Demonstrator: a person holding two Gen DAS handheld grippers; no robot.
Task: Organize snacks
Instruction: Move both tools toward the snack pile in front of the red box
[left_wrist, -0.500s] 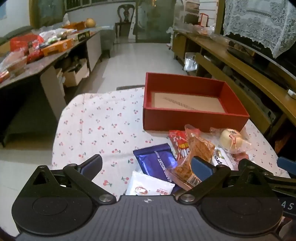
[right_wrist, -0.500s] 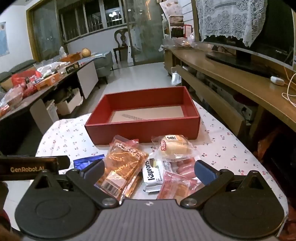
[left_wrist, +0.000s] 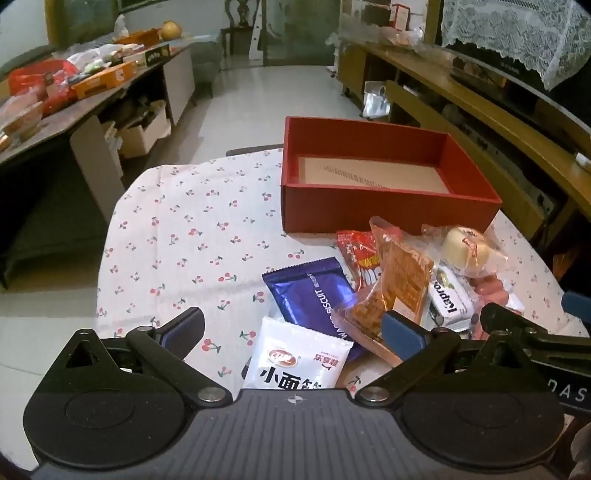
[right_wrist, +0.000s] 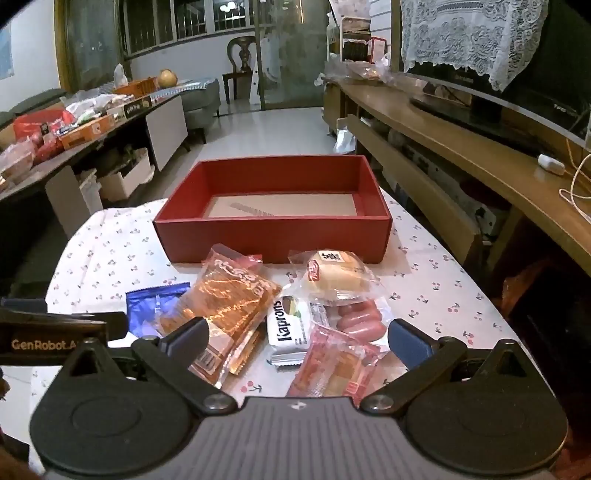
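Table (right_wrist: 436, 280): round, covered with a white cloth printed with cherries.

Red box (right_wrist: 273, 236): open-topped, at the far side of the table, a brown card floor showing inside.

Snacks, in a loose pile just in front of the box:
- blue biscuit packet (left_wrist: 314, 295), flat on the cloth;
- white packet (left_wrist: 299, 362) with black characters, overlapping the blue packet's near end;
- orange cracker bag (right_wrist: 225, 306), clear wrap, lying across the other packets;
- red packet (left_wrist: 356, 254), partly under the orange bag;
- wrapped bun (right_wrist: 336, 277), nearest the box;
- white bar (right_wrist: 291, 325) marked "Kaprons";
- pink sausages (right_wrist: 360, 317), beside the bar;
- pink wrapped cake (right_wrist: 332, 369), nearest the camera.

Left gripper (left_wrist: 291, 328): fingers spread wide, holding nothing, above the white and blue packets.

Right gripper (right_wrist: 299, 339): fingers spread wide, holding nothing, above the bar and pink cake.
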